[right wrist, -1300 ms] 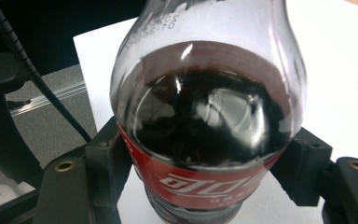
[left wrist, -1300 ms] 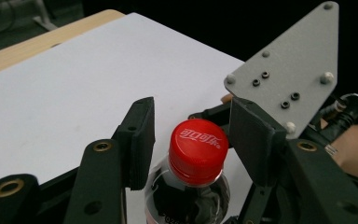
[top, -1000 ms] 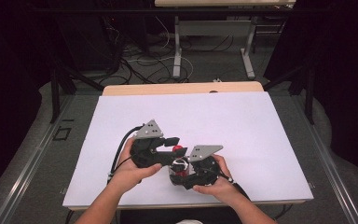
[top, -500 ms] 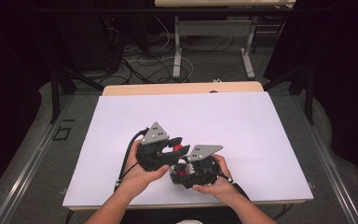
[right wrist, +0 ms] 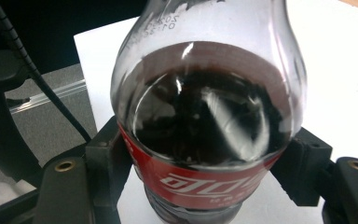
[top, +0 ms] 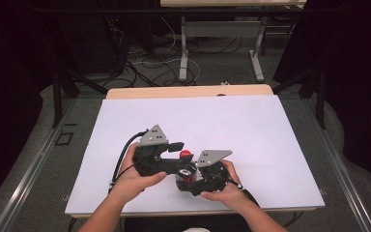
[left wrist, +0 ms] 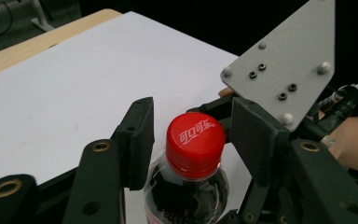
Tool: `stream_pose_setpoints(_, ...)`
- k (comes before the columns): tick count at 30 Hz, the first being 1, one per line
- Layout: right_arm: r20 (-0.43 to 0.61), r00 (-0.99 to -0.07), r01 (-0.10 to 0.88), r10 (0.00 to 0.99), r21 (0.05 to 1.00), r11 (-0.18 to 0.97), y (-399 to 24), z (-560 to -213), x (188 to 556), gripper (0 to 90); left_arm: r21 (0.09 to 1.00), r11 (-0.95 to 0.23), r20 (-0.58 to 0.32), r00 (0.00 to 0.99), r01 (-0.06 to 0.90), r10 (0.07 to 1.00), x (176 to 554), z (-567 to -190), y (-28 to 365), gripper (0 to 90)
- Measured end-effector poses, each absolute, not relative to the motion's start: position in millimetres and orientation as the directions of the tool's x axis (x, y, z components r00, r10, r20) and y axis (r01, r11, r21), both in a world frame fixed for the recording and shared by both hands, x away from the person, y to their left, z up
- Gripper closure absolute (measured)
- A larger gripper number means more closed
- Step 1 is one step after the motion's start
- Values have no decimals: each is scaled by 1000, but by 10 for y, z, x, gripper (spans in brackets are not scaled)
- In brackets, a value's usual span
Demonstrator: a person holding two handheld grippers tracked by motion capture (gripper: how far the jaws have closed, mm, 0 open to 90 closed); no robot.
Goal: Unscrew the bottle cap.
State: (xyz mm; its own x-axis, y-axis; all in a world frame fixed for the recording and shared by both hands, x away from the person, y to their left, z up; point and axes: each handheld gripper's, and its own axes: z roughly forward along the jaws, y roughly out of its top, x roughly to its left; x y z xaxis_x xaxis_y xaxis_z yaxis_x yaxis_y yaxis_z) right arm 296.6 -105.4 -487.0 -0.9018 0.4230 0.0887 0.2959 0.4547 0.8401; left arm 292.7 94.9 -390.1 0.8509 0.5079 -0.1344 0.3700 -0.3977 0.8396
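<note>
A cola bottle (right wrist: 205, 116) with dark drink and a red label stands upright near the front of the white table top (top: 222, 125). My right gripper (right wrist: 205, 158) is shut on its body, with a pad pressed on each side of the label. In the high view this gripper (top: 187, 176) sits low beside the bottle. My left gripper (left wrist: 194, 116) straddles the red cap (left wrist: 196, 140). Its jaws have just been opening, and a small gap shows on each side of the cap. In the high view the left gripper (top: 179, 157) reaches in from the left at the cap (top: 186, 154).
The white top rests on a wooden table whose far edge (top: 188, 91) shows behind it. Beyond lie floor cables (top: 149, 58) and the legs of another table (top: 183, 53). Open white surface stretches behind and to the right of the bottle.
The left gripper nudged right toward the cap, then eased back a little to the left. The bottle and the right gripper have stayed in place.
</note>
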Motion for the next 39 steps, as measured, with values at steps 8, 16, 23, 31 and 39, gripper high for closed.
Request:
stream_pose_setpoints(8, 89, -903, 293, 420, 842, 452, -1039, -4891, 2961, 295, 845, -386, -155, 860, 370, 486, 2953, -3944, 943, 613)
stream_pose_setpoints(16, 90, -873, 321, 480, 845, 427, -1032, -4894, 2958, 295, 858, -331, -101, 761, 392, 640, 2802, -3962, 798, 618)
stream_pose_setpoints(23, 106, -880, 331, 463, 836, 437, -1054, -4884, 2958, 295, 865, -319, -129, 787, 387, 603, 2831, -3920, 837, 518)
stream_pose_setpoints(31, 107, -899, 305, 424, 848, 433, -1029, -4876, 2936, 295, 845, -419, -172, 911, 331, 374, 3005, -3919, 977, 476)
stream_pose_setpoints(39, 100, -908, 293, 406, 846, 446, -1008, -4885, 2919, 295, 856, -394, -160, 896, 335, 413, 2981, -3973, 976, 607)
